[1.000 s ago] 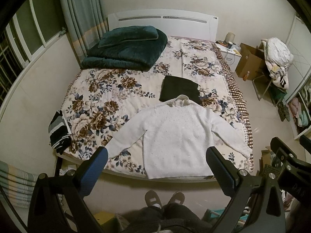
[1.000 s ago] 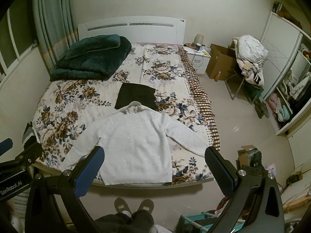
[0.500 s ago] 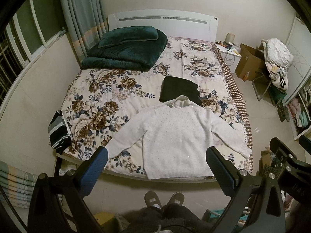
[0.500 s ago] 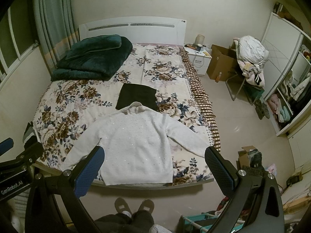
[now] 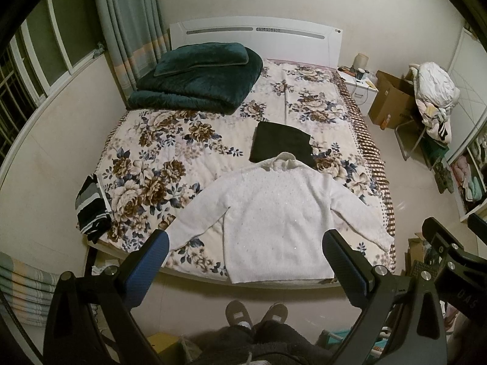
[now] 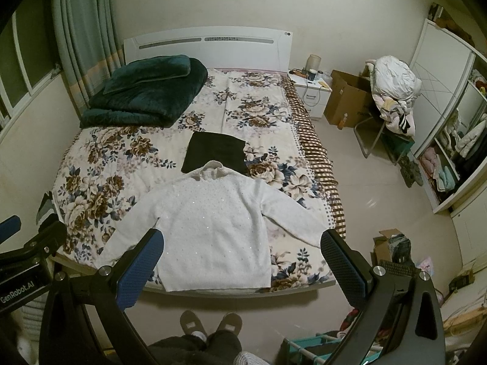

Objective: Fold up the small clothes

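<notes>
White knit sweater (image 5: pixel 274 219) (image 6: pixel 213 222) lies flat and unfolded at the foot edge of the bed (image 5: pixel 158 158) (image 6: pixel 100 164), hem along that edge, both sleeves spread outward and down, ruffled collar pointing toward the headboard (image 5: pixel 255 35). Collar overlaps the near edge of a folded black garment (image 5: pixel 281 143) (image 6: pixel 214 152) lying mid-bed. Folded dark green blanket (image 5: pixel 197 82) (image 6: pixel 143 91) sits at the head-left corner of the bed, with a matching pillow on top. A striped black, grey and white garment (image 5: pixel 91 206) hangs over the left edge of the bed near the foot corner. Left tongs (image 5: pixel 245 251) released, fingers wide apart, held above the foot edge, touching nothing. Right tongs (image 6: pixel 242 249) likewise released, wide apart, clear of the sweater. Person's slippered feet (image 5: pixel 255 313) stand on the floor just off the foot edge. Right of the bed: white nightstand (image 6: pixel 310 91), cardboard box (image 6: pixel 344 97), chair piled with clothes (image 6: pixel 392 91).
</notes>
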The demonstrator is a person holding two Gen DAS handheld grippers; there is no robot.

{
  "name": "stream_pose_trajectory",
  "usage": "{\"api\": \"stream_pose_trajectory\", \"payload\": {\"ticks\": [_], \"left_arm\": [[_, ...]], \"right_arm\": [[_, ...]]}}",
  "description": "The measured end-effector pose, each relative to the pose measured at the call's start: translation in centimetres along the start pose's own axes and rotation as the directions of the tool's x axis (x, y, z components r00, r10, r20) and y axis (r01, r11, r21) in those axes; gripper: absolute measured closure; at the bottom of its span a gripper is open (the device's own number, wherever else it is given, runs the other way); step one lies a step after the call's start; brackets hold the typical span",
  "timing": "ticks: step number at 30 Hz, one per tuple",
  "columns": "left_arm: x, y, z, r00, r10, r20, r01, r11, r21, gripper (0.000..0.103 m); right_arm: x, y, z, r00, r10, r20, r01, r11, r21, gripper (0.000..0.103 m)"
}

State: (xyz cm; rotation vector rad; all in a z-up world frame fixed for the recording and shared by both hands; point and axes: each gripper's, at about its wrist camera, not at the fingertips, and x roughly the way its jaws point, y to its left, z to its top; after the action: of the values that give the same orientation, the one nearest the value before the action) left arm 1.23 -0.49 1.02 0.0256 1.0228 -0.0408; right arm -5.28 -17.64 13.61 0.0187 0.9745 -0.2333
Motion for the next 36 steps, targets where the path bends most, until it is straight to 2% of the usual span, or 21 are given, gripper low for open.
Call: {"api": "stream_pose_trajectory", "payload": {"ticks": [21, 25, 26, 28, 30, 34, 36], "left_arm": [[0.1, 0.1, 0.6, 1.000, -0.004, 0.001, 0.004, 1.000, -0.001, 0.000], [0.5, 0.0, 1.5, 0.998, 0.032, 0.045, -0.033, 0.999, 0.012, 0.000], [1.2, -0.4, 3.3, 0.997, 0.050, 0.057, -0.051, 0.999, 0.019, 0.000], [2.8, -0.7, 3.8, 0.995, 0.066, 0.079, -0.067, 0.998, 0.020, 0.000], [5.2, -1.2, 4.3, 0.993, 0.080, 0.092, -0.083, 0.996, 0.024, 0.000], [12.3, -2.0, 4.3, 0.992, 0.101, 0.071, -0.104, 0.994, 0.039, 0.000], [16.1, -2.5, 4.0, 0.992, 0.122, 0.034, -0.123, 0.991, 0.051, 0.000]], "right_arm": [[0.9, 0.1, 0.5, 1.000, 0.004, -0.001, -0.004, 1.000, 0.006, 0.000], [1.1, 0.9, 1.7, 1.000, 0.026, -0.011, -0.026, 0.999, 0.044, 0.000], [2.0, 0.7, 2.2, 0.999, 0.044, -0.009, -0.043, 0.997, 0.065, 0.000], [4.4, 0.7, 1.7, 0.997, 0.062, -0.035, -0.058, 0.991, 0.123, 0.000], [8.7, 0.6, 1.0, 0.994, 0.093, -0.065, -0.077, 0.974, 0.215, 0.000], [18.2, -6.0, -2.8, 0.989, 0.055, -0.135, 0.002, 0.923, 0.386, 0.000], [22.6, -9.0, -4.8, 0.984, 0.037, -0.173, 0.051, 0.879, 0.474, 0.000]]}}
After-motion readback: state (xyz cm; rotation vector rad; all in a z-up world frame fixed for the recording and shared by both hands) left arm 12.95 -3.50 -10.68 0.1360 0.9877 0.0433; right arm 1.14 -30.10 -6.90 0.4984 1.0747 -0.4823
